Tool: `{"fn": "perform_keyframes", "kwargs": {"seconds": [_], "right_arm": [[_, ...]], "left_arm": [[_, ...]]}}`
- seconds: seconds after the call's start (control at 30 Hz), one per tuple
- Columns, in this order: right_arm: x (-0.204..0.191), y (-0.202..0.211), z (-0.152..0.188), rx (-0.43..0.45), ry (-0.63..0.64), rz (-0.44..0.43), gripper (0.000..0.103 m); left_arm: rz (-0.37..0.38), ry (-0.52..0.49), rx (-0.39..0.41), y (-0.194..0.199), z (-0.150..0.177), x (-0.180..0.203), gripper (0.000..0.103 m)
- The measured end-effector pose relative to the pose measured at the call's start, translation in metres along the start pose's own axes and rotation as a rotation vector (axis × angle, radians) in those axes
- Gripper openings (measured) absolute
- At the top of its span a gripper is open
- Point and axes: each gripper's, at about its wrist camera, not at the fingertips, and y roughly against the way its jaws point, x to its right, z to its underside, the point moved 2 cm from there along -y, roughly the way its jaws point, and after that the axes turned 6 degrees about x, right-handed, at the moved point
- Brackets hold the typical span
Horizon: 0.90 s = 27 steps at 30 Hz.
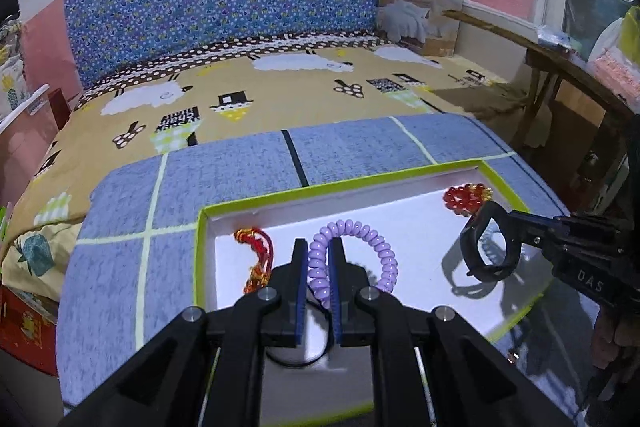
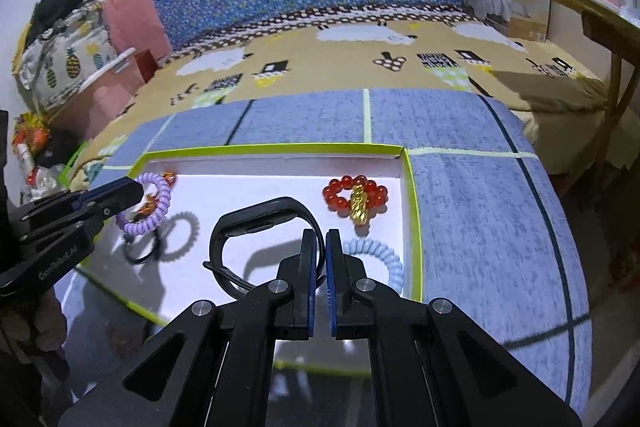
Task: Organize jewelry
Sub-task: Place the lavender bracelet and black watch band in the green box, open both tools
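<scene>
You carry both pieces above the white tray (image 2: pixel 412 187). Your right gripper (image 2: pixel 320 243) is clenched on the black band (image 2: pixel 256 217), pinched only at its edge; it could twist loose. Your left gripper (image 1: pixel 319 259) grasps the purple coil (image 1: pixel 372 239), which could spring free. Only the right view shows the pale blue coil (image 2: pixel 384 259) near the tray's right wall.

The left gripper's (image 1: pixel 320 247) arms hide the white tray's (image 1: pixel 400 219) near rim and half a thin black loop (image 1: pixel 296 363), while the pale blue coil (image 2: pixel 380 259) sits partly behind the right gripper (image 2: pixel 320 239).
</scene>
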Motion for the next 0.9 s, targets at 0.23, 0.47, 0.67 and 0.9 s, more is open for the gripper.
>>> {"fn": "perform_keyframes", "kwargs": {"seconds": [0.23, 0.47, 0.67, 0.9], "right_arm": [[0.004, -0.021, -0.006, -0.027, -0.01, 0.01, 0.004], [0.001, -0.032, -0.011, -0.047, -0.004, 0.019, 0.005], [0.003, -0.03, -0.009, -0.053, -0.014, 0.022, 0.006], [-0.007, -0.003, -0.007, 0.002, 0.016, -0.004, 0.013]], "left_arm": [[-0.009, 0.021, -0.044, -0.028, -0.001, -0.004, 0.011], [0.003, 0.029, -0.079, -0.041, 0.003, -0.005, 0.011], [0.012, 0.028, -0.072, -0.037, 0.002, -0.005, 0.011], [0.022, 0.057, -0.053, -0.02, 0.006, -0.01, 0.025]]}}
